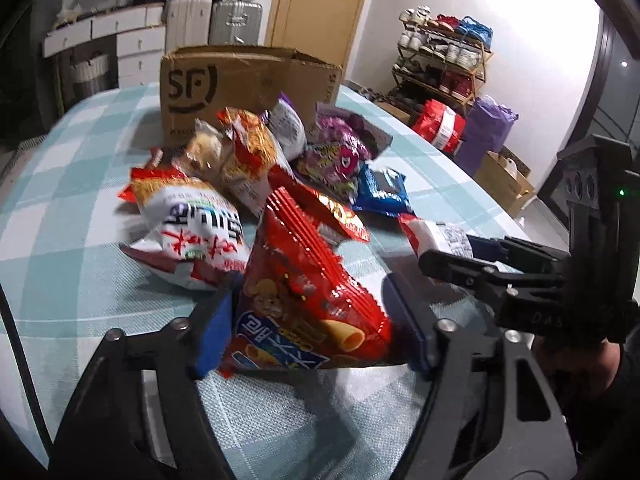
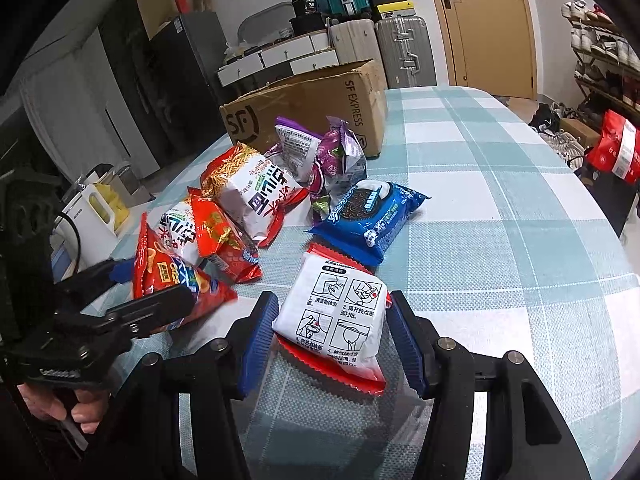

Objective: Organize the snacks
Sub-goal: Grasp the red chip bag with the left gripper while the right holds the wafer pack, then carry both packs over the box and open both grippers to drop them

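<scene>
Red chip bag (image 1: pixel 312 304) sits between the blue pads of my left hand-held gripper (image 1: pixel 316 332); the left pad (image 1: pixel 214 332) touches its edge, the right pad (image 1: pixel 412 332) is right at its other side, w/ the bag standing tilted on the checked tabletop (image 1: pixel 80 208). Can't tell if it's truly clamped or just bracketed. My right hand-held gripper (image 2: pixel 332 340) straddles a white-and-red packet (image 2: pixel 332 320) w/ printed instruction panels; the pads are at both its sides, and the packet lies flat on the cloth. Whether they press on it, can't tell.

Rest of the snacks are piled behind, approx. mid-tabletop: two white-and-red noodle-snack bags (image 2: pixel 256 196), a purple bag (image 2: pixel 340 152), a pink-and-green candy bag (image 1: pixel 336 160), and a blue cookie pack (image 2: pixel 372 212) lying just beyond the white packet. Brown SF cardboard box (image 1: pixel 240 88) stands at the far side, top open, w/ the pile just in front of it. Suitcases (image 2: pixel 400 48) and a shoe rack (image 1: pixel 444 60) are in the bkgd.
</scene>
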### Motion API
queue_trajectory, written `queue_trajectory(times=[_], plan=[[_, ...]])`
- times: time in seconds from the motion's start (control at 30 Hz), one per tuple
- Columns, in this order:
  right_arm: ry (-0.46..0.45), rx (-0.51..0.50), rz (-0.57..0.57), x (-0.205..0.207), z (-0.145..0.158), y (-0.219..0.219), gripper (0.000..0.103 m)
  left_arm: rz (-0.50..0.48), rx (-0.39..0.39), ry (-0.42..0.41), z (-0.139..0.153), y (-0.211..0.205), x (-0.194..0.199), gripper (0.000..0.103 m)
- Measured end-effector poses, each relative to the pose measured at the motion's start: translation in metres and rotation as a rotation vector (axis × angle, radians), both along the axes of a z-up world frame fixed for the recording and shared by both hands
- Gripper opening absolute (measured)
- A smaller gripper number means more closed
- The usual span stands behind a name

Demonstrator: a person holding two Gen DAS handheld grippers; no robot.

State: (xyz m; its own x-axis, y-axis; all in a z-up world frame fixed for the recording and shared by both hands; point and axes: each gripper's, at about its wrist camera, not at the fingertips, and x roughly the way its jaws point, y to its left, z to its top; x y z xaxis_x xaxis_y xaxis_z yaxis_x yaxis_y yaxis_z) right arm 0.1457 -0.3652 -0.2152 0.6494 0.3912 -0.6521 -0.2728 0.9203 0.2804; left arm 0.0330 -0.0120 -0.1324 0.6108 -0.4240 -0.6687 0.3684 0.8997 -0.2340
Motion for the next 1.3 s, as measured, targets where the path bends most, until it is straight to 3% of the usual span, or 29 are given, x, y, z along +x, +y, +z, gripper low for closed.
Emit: queue_trajectory(times=[0.03,0.13,0.6,0.87,1.3], plan=[[0.0,0.001,-0.001,0.0,0.0,0.0,0.057,-0.003,-0.008,0.006,-0.001,0.001,0.001,0.054],[0.005,0.004,-0.002,-0.001,-0.001,0.0,0.057,-0.014,-0.022,0.016,-0.004,0.004,0.003,0.05],[-0.028,0.006,0.007,-0.008,0.014,0.004,0.057,-0.013,-0.069,-0.041,0.024,0.02,-0.023,0.049],[-0.08,0.047,0.017,-0.014,0.041,0.004,0.057,0.009,-0.1,-0.128,0.068,0.036,-0.035,0.049],[-0.188,0.099,0.106,0.009,0.12,0.013,0.057,0.034,-0.075,-0.234,0.152,0.053,0.002,0.049]])
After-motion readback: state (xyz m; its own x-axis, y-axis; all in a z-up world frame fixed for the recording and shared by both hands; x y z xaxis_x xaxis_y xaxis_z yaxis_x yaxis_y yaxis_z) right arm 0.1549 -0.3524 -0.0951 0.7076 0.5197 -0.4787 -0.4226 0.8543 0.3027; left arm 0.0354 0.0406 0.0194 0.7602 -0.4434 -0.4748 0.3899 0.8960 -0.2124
